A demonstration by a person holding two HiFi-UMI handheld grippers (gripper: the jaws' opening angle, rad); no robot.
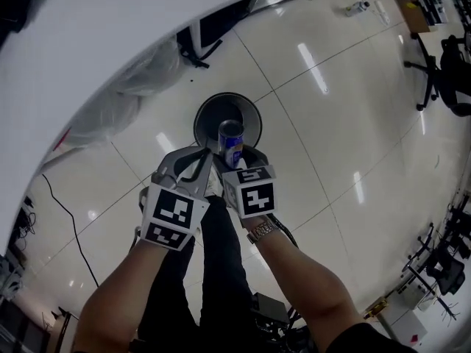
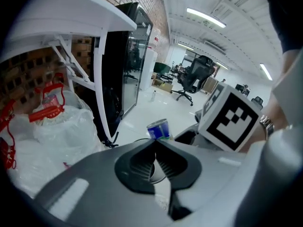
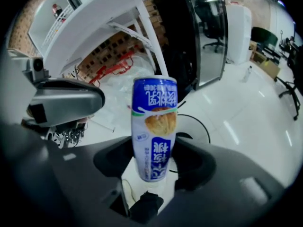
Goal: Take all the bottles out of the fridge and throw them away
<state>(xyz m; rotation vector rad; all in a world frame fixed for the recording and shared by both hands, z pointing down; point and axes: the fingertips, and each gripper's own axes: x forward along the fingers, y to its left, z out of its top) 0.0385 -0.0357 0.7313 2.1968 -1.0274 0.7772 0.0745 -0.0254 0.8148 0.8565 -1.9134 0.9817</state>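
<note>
Just one bottle [image 3: 154,126] in right tongs [image 3: 154,162], one bin [image 1: 203,115]

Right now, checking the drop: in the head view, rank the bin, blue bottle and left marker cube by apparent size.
1. bin and left marker cube: about alike, the cube nearer the camera, so unranked.
2. blue bottle: smallest.

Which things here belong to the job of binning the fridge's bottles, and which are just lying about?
Job: blue-and-white bottle, held in the right fingers; round bin below it; black fridge.
Lying about: white plastic bags; office chair; white table.
</note>
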